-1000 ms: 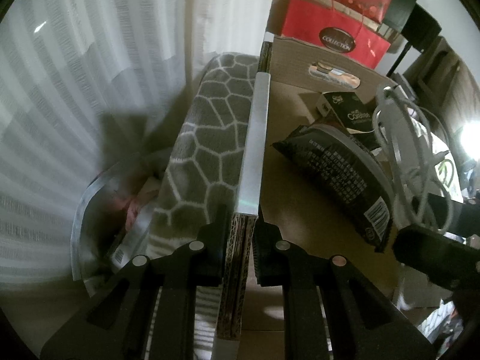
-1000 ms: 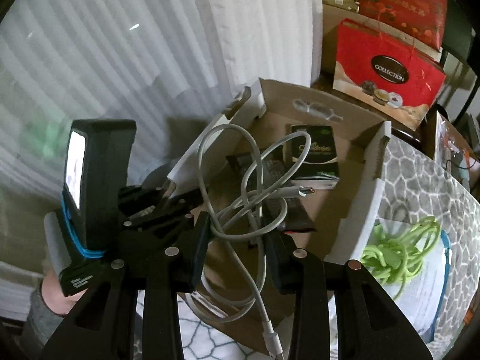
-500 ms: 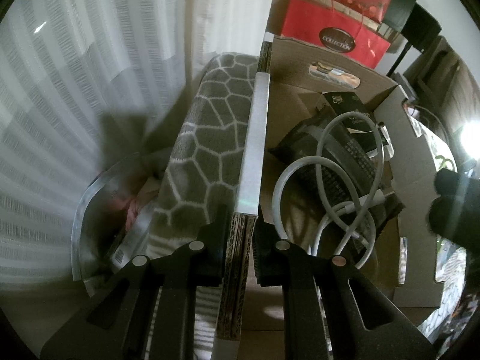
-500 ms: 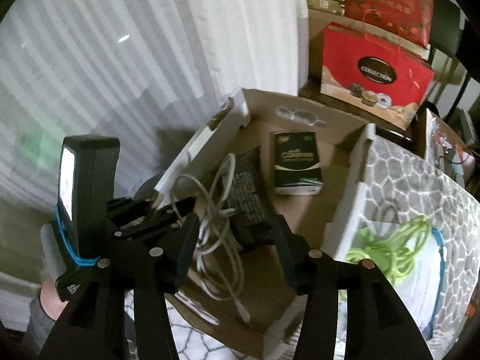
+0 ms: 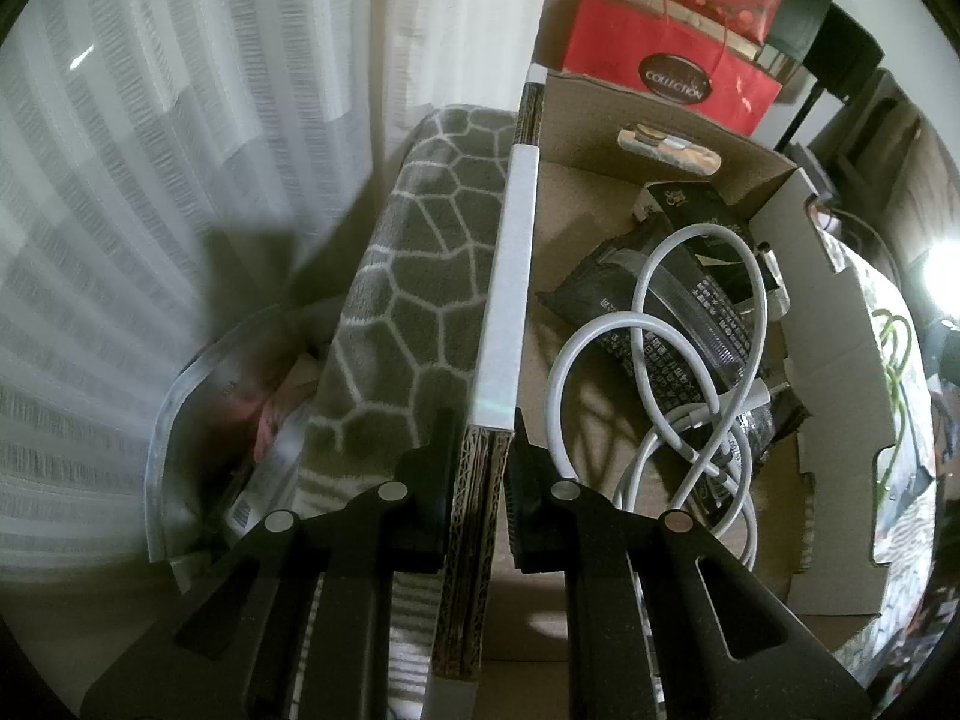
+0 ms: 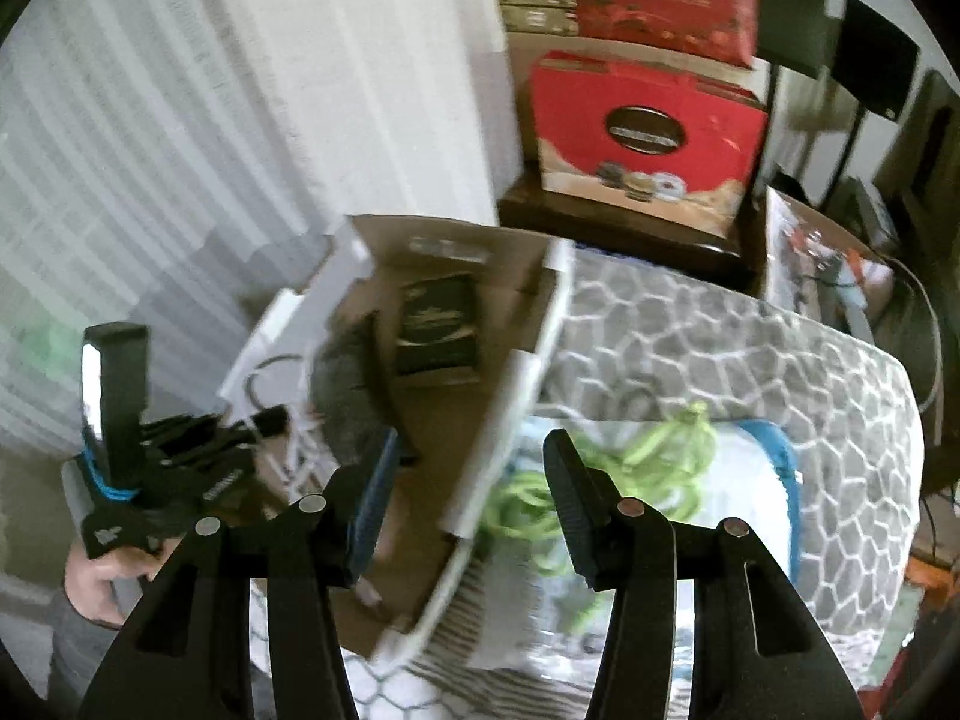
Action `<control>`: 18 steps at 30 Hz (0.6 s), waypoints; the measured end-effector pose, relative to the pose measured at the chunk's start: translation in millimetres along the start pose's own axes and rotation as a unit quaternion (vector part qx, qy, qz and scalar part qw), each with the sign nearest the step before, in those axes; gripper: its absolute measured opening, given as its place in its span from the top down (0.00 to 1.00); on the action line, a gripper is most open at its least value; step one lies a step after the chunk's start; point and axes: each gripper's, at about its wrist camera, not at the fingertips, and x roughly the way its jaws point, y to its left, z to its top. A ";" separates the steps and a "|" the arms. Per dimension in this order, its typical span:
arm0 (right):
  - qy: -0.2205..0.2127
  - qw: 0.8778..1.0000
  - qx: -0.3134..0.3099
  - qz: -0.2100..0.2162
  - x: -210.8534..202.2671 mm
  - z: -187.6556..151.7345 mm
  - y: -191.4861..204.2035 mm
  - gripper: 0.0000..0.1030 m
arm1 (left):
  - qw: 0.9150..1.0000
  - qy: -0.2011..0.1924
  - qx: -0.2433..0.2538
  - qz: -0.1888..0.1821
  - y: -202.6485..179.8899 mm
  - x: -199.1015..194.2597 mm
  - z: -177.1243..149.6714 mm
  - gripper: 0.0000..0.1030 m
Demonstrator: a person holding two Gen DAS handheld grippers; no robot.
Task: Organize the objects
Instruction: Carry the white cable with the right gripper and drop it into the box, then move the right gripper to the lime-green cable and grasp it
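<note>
Against white curtains (image 5: 180, 138), a cardboard box (image 5: 828, 396) rested on a grey patterned blanket (image 5: 408, 276). The white cable (image 5: 654, 354), a second earlier hanging in the right gripper (image 6: 468, 510), now lay inside the box; those jaws, emptied, stood half open above the green cord (image 6: 648, 456), probably next. The left gripper (image 5: 480, 480) pinched the box wall.

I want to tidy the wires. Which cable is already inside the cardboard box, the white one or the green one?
The white cable. It lies looped inside the cardboard box, on the black packet. The green cable lies outside the box, on the patterned blanket.
</note>
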 end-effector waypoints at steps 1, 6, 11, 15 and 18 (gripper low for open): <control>0.000 1.000 0.004 -0.004 0.0 -0.9 -4.8 0.50 | 1.000 0.000 0.000 0.000 0.0 0.0 0.0 0.87; 0.000 0.999 0.031 -0.027 0.3 -8.2 -30.7 0.50 | 1.000 0.001 0.000 0.003 0.5 0.8 0.7 0.87; 0.011 0.997 0.056 -0.050 7.5 -15.3 -51.8 0.50 | 1.000 0.001 0.000 0.003 0.3 0.8 0.6 0.87; 0.016 0.996 0.067 -0.063 14.0 -20.3 -61.5 0.50 | 1.000 0.000 0.002 0.004 -0.4 0.2 0.4 0.87; 0.022 0.995 0.074 -0.070 19.6 -24.0 -64.9 0.45 | 1.000 -0.001 0.002 0.005 -1.0 -0.1 0.5 0.87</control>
